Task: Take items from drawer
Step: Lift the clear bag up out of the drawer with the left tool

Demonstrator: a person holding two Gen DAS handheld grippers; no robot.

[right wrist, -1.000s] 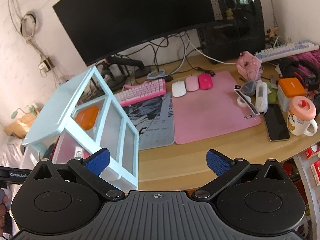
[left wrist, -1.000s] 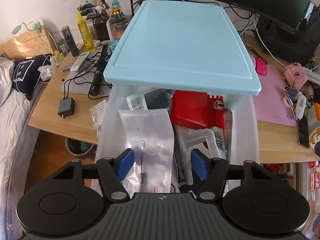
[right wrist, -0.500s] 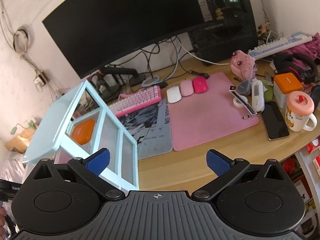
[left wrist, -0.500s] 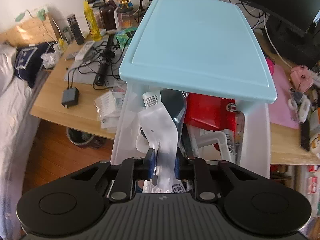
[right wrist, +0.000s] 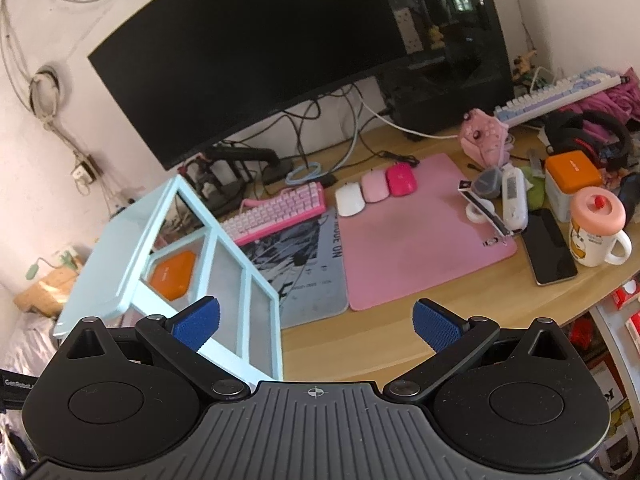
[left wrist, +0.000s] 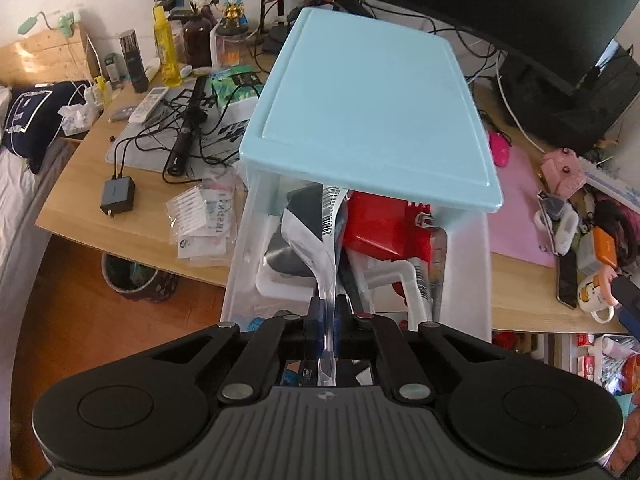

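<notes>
My left tool is pinching a clear plastic bag above the open drawer; my right tool is gaping wide over the desk, gripping nothing.

Support: wooden desk, light grain, running left to right.
Left end: black charger with cable, clear packets near the front edge, grey mat under a remote and a black flashlight.
Far left: yellow bottle, dark bottle, figurines.
Middle: light blue drawer unit standing on the desk, grey desk mat with pink keyboard.
Right: pink mouse pad bearing three mice; phone, mug, orange-lidded box.
</notes>
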